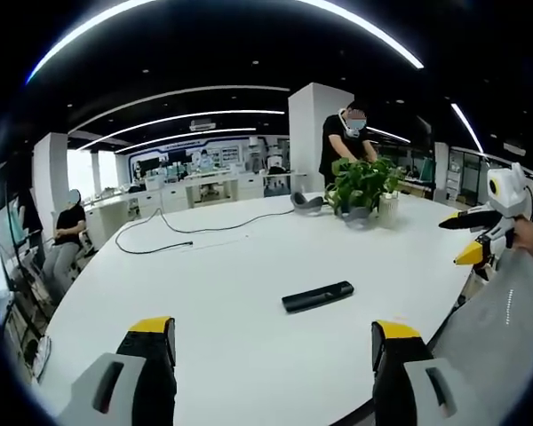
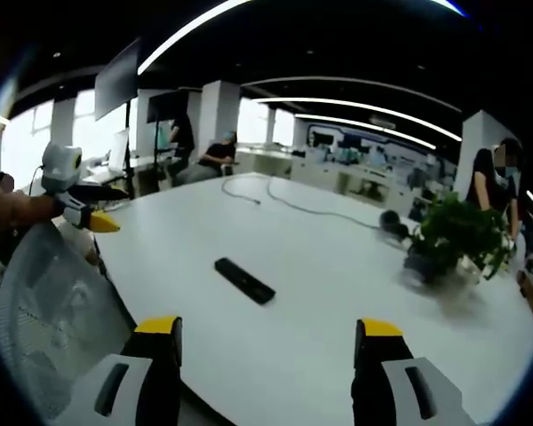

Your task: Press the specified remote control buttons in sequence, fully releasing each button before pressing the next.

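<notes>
A: Nearest your lens in the left gripper view, your left gripper (image 1: 273, 342) stands with its two yellow-tipped black jaws wide apart, nothing between them, poised over the near edge of the white table (image 1: 231, 284).

B: And in the right gripper view, your right gripper (image 2: 268, 342) reads the same: jaws spread wide, holding nothing, above the same table (image 2: 338, 293).

A: The table is the largest thing before you, a broad white oval. A mesh chair back (image 2: 49, 311) rises at its rim, just left of your right gripper's jaws; in the left gripper view the same grey mesh (image 1: 502, 328) sits at the right edge.

B: Next in size, a leafy potted plant (image 1: 362, 185) stands at the far side of the table. In the right gripper view it appears blurred at the right (image 2: 457, 235).

A: A person in black (image 1: 346, 133) stands behind the plant. Another person (image 1: 64, 235) sits at the table's left end.

B: A dark cable (image 1: 195, 229) trails across the far tabletop toward a headset (image 1: 307, 202) beside the plant.

A: The remote control (image 1: 317, 296), a slim black bar, lies flat near the table's middle, ahead of your left jaws and well apart from both grippers. In the right gripper view it (image 2: 244, 280) lies ahead of the jaws, left of centre, untouched.

B: Your right gripper also enters the left gripper view from the right (image 1: 469, 238), above the table's edge.

A: Your left gripper shows at the left of the right gripper view (image 2: 96, 209), a hand (image 2: 13, 209) behind it.
</notes>
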Demonstrator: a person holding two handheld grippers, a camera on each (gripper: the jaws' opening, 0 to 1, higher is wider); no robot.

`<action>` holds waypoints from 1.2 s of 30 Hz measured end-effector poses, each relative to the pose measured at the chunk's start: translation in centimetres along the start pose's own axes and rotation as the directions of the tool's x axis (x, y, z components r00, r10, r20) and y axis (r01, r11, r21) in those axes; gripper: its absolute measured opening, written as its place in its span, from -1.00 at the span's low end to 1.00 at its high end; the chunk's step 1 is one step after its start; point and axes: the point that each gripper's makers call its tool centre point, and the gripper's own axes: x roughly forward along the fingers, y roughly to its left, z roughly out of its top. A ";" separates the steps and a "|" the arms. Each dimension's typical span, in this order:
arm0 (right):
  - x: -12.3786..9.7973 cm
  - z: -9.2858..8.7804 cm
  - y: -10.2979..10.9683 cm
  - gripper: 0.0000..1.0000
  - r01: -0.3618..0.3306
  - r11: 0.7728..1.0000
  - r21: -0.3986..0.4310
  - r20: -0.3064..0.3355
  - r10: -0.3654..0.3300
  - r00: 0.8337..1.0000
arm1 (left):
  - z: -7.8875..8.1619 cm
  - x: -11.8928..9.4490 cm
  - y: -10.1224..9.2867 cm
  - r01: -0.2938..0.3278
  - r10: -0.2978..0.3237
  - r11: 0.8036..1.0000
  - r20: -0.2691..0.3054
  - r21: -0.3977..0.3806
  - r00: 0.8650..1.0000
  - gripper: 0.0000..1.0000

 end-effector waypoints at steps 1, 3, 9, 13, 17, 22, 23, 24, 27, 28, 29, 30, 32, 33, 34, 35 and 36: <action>0.0 0.1 -0.1 0.55 0.002 1.000 0.004 0.004 -0.002 1.000 | 0.1 0.0 0.1 0.003 -0.003 1.000 0.005 -0.015 1.000 0.92; -0.1 0.3 -0.3 0.55 0.012 1.000 0.016 0.016 -0.012 1.000 | 0.3 -0.1 0.3 0.005 -0.004 0.999 0.020 -0.032 1.000 0.93; 0.0 0.3 -0.8 0.55 0.027 0.999 0.043 0.023 -0.028 0.999 | 0.7 -0.3 0.2 0.001 0.002 0.999 0.051 -0.045 0.999 0.93; 0.2 0.4 -1.1 0.55 0.036 0.998 0.046 0.022 -0.037 0.999 | 0.9 -0.3 0.4 0.001 0.003 0.999 0.061 -0.052 0.998 0.92; -0.4 1.2 -1.9 0.45 0.084 0.996 0.035 0.066 -0.086 0.994 | 0.4 -0.1 0.5 0.011 -0.008 0.998 0.036 -0.068 0.999 0.92; -0.2 1.4 -2.1 0.53 0.091 0.992 0.086 0.071 -0.097 0.993 | 0.4 0.1 0.2 0.033 -0.030 0.995 0.041 -0.089 0.999 0.92; -0.2 1.3 -2.2 0.54 0.102 0.991 0.087 0.064 -0.107 0.992 | 0.2 0.1 0.2 0.041 -0.037 0.994 0.035 -0.097 0.999 0.92; -0.2 1.2 -2.3 0.54 0.114 0.990 0.085 0.055 -0.119 0.991 | 0.0 0.2 0.1 0.050 -0.048 0.993 0.026 -0.104 0.999 0.92; -0.2 0.8 -2.7 0.54 0.141 0.987 0.081 0.027 -0.144 0.989 | 0.2 0.2 -0.1 0.069 -0.066 0.991 0.029 -0.112 0.997 0.93; -0.2 0.7 -2.7 0.53 0.146 0.986 0.079 0.022 -0.148 0.989 | 0.5 0.2 -0.1 0.067 -0.062 0.992 0.043 -0.106 0.997 0.95; -0.2 0.7 -2.8 0.51 0.153 0.986 0.071 0.019 -0.154 0.988 | 0.7 0.1 -0.1 0.064 -0.059 0.993 0.052 -0.102 0.997 0.95; -0.3 0.7 -2.9 0.48 0.159 0.985 0.065 0.020 -0.160 0.987 | 0.8 0.1 -0.2 0.060 -0.055 0.994 0.055 -0.096 0.997 0.95; -0.4 0.7 -2.9 0.43 0.162 0.985 0.064 0.019 -0.163 0.986 | 0.4 0.1 -0.3 0.058 -0.056 0.996 0.028 -0.061 0.998 0.94; -0.3 0.6 -2.8 0.43 0.155 0.985 0.069 0.014 -0.157 0.988 | 0.1 0.2 -0.4 0.057 -0.056 0.998 0.012 -0.042 0.998 0.93; -0.3 0.6 -2.8 0.43 0.152 0.986 0.074 0.014 -0.153 0.988 | 0.1 0.3 -0.5 0.057 -0.057 0.998 0.011 -0.036 0.998 0.92; -0.3 0.5 -2.8 0.42 0.149 0.986 0.079 0.014 -0.151 0.988 | 0.2 0.3 -0.6 0.054 -0.054 0.998 0.008 -0.032 0.998 0.91; -0.3 0.6 -2.8 0.41 0.145 0.986 0.076 0.017 -0.147 0.989 | 0.2 0.2 -0.4 0.046 -0.046 0.999 0.007 -0.026 0.999 0.91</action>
